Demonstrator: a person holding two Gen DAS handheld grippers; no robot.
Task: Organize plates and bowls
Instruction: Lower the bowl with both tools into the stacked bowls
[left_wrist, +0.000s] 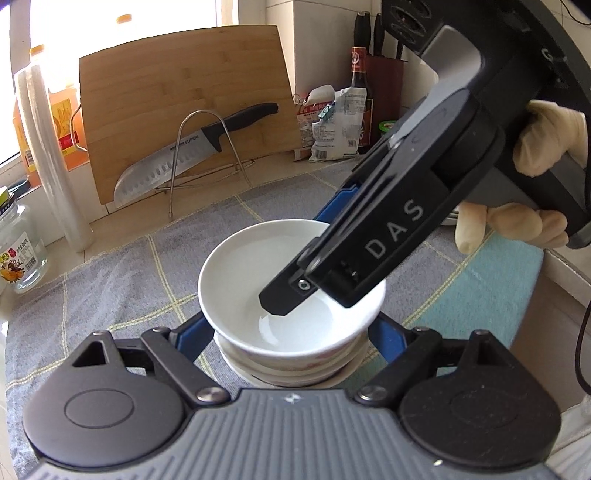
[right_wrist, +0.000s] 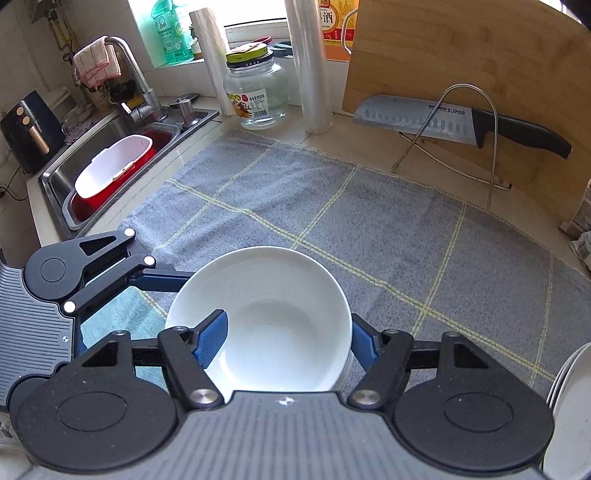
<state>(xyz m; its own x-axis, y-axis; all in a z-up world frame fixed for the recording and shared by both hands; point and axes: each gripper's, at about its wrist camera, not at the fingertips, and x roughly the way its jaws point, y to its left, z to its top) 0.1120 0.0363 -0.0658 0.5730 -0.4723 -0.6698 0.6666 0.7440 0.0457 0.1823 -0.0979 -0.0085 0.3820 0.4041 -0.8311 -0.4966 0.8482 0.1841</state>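
Note:
A white bowl (left_wrist: 243, 273) sits on top of a stack of bowls (left_wrist: 291, 373) on the grey checked mat (left_wrist: 129, 291). My left gripper (left_wrist: 291, 332) is closed around the stack just under the top bowl, one blue finger (left_wrist: 195, 332) on each side. My right gripper (left_wrist: 291, 280) comes in from the upper right, held by a gloved hand (left_wrist: 543, 140), and is shut on the top bowl's wall, one finger inside and one outside. In the right wrist view the white bowl (right_wrist: 280, 295) fills the space ahead of my right gripper (right_wrist: 288, 343), with a left-gripper finger (right_wrist: 162, 280) against its left side.
A cutting board (right_wrist: 480, 74) with a knife (right_wrist: 417, 118) on a wire rack stands at the back. Film rolls (right_wrist: 314, 74) and a glass jar (right_wrist: 258, 92) stand near the window. The sink (right_wrist: 110, 155) lies far left. White plates (right_wrist: 569, 406) sit at the right edge.

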